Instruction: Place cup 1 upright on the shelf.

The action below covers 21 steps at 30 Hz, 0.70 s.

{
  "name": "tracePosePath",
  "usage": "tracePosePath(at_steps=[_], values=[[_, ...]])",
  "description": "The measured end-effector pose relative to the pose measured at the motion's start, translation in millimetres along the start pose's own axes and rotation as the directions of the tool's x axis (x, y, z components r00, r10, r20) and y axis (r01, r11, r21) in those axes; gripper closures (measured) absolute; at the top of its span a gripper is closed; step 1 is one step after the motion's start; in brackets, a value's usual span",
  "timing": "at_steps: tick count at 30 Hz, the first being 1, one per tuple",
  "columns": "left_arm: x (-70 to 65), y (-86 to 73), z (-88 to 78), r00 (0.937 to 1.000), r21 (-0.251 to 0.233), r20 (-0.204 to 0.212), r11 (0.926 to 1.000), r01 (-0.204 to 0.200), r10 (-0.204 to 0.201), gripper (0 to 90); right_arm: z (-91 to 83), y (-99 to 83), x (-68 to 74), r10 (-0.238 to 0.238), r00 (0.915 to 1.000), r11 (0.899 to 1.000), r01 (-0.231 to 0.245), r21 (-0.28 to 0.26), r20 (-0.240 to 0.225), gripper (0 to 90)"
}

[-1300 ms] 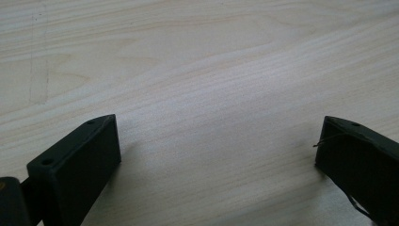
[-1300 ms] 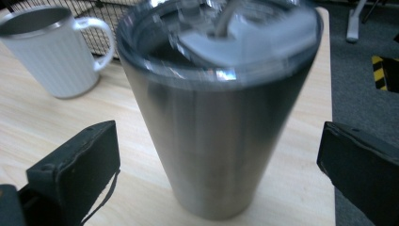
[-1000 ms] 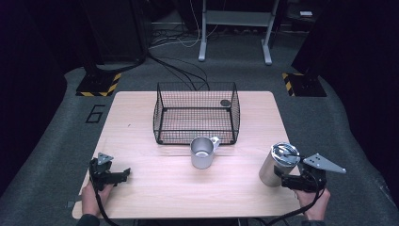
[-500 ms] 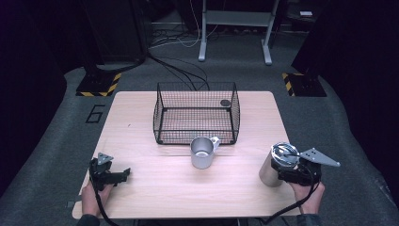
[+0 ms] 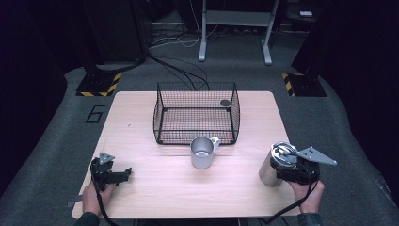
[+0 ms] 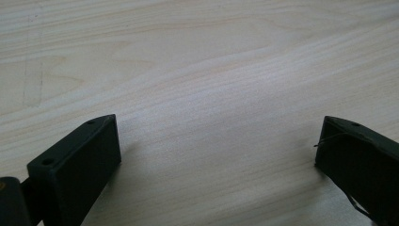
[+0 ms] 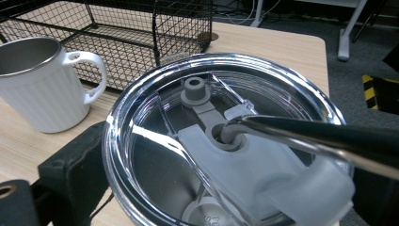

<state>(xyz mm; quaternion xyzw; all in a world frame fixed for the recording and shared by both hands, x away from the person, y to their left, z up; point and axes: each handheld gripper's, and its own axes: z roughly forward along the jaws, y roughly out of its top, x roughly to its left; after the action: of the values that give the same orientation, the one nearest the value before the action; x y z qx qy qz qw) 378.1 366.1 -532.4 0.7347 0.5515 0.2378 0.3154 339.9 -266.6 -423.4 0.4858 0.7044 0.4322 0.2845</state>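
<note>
High view: basket [image 5: 196, 113] holds a small dark disc [image 5: 225, 102]; mug [image 5: 203, 152] just in front. Steel tumbler [image 5: 276, 164] — clear lid, upright, table's right edge — clamped by right gripper [image 5: 292, 172]. Left gripper [image 5: 123, 173] wide, nothing between.

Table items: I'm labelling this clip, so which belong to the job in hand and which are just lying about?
In the job:
tumbler
right hand-held gripper, around the tumbler

Lying about:
mug
wire basket
left hand-held gripper, open over bare table
</note>
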Motion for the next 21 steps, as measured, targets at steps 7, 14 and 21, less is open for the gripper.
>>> tracePosePath(at_steps=[7, 14, 21], values=[[-0.5, 0.1, 0.1, 1.0000, 0.000, -0.001, 1.0000, 0.001, -0.001, 0.3, 0.7, -0.3, -0.1, 0.008, 0.9999, 1.000, -0.008, -0.011, 0.009, 3.4], [-2.2, 0.4, 0.7, 1.0000, -0.003, 0.000, 1.0000, -0.001, 0.001, 0.3, -1.0, 0.2, -3.0, 0.021, 0.9997, 1.000, -0.021, -0.021, 0.012, 3.4], [-2.6, 0.8, 0.7, 1.0000, 0.001, 0.004, 1.0000, -0.004, 0.004, 0.3, -10.5, 10.8, -1.5, 0.020, 0.9997, 0.999, -0.021, -0.041, -0.011, 3.4]])
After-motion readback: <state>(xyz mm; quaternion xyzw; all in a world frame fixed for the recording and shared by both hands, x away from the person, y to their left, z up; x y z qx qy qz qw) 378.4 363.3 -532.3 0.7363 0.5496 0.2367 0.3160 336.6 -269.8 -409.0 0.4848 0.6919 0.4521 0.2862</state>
